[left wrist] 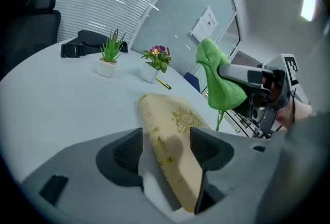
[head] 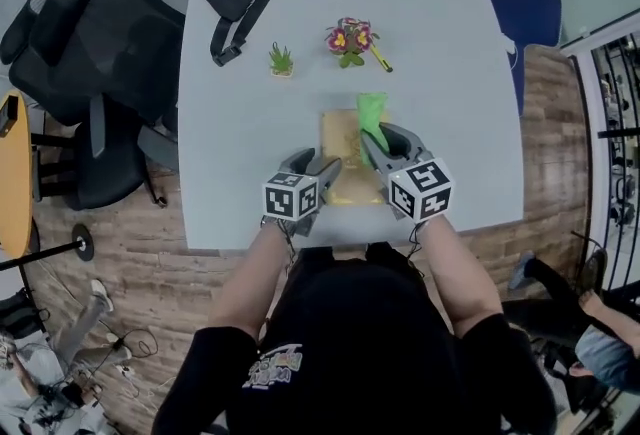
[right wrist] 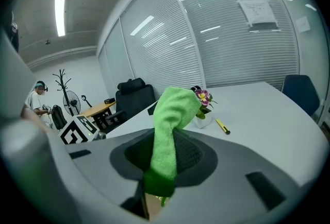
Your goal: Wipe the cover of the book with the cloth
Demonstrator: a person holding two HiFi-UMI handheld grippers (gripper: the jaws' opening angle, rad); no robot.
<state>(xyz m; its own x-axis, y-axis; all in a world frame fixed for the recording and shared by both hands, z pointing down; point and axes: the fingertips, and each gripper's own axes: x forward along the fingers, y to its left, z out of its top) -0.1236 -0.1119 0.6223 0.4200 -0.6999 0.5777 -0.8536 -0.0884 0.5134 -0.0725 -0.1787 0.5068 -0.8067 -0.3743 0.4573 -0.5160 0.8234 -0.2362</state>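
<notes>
The left claw (head: 316, 166) sits at the near left corner of the book (head: 343, 135). Its jaws are apart and straddle the spine edge, and a strip of bare worktop (head: 250, 113) shows between one pad and the spine. It seems to be steadying the book rather than clamping it.

The book lies flat near the worktop's front edge, tan cover and gilt emblem facing up.

To the right, the green cloth (head: 372, 111) appears to hang just above the cover, pinched in the right claw (head: 386, 145), whose jaws are closed on it.

To wipe well, lower the loose fold flat onto the cover and sweep away from the spine. Keep the hard jaw tips off the surface and the left claw braced so the book cannot slide.
</notes>
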